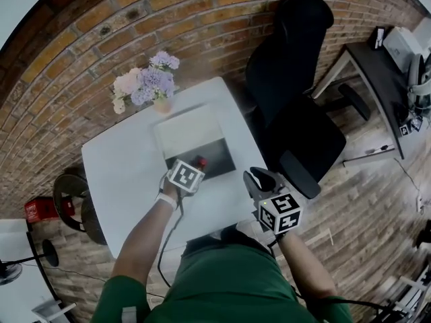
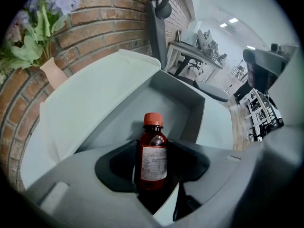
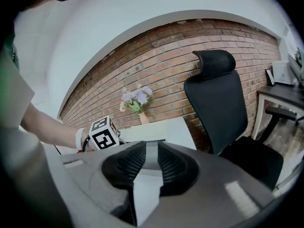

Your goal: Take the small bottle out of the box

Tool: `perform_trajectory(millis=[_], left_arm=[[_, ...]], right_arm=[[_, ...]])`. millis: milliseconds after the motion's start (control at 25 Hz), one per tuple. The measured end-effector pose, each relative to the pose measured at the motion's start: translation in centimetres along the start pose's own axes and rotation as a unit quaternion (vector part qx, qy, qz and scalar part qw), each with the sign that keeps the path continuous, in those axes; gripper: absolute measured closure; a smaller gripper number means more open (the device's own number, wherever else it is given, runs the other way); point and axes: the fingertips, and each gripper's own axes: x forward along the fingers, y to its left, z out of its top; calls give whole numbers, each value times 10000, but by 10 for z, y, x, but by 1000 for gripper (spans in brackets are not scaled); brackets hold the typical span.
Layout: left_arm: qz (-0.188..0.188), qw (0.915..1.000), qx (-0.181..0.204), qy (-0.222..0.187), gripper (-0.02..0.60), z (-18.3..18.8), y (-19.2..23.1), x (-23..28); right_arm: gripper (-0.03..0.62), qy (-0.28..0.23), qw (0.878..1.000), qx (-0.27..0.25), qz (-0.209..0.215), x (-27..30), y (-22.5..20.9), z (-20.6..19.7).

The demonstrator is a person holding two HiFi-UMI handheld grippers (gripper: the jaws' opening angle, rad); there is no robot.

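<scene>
I am pinching the small bottle (image 2: 153, 144) with the left hand-held gripper (image 2: 152, 158), inside the box (image 2: 190, 110).
The bottle is standing upright at the open box's near wall, orange cap up; its white label is showing print too fine to read. The box is sitting on the white surface (image 1: 121, 173), with flowers (image 1: 148, 83) behind it. The right hand-held gripper (image 3: 152, 148) is hovering beside the box, jaws slightly spread, holding nothing.
</scene>
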Motion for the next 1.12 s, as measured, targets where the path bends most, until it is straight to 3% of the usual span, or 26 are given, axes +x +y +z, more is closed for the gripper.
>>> perform_trajectory(millis=[160, 400, 800, 1120], left_arm=[[-121, 9979, -250, -579, 371, 7, -7, -10], [-40, 9881, -573, -1425, 371, 15, -1, -33], [-286, 9600, -1010, -2597, 371, 25, 9, -95], [-481, 9387, -1221, -3187, 371, 0, 29, -148]], right_arm=[[511, 29, 10000, 0, 32, 3, 0, -1], [513, 35, 9998, -38, 195, 16, 16, 3], [514, 12, 9989, -201, 415, 40, 61, 16], [514, 40, 9984, -262, 498, 63, 111, 18]])
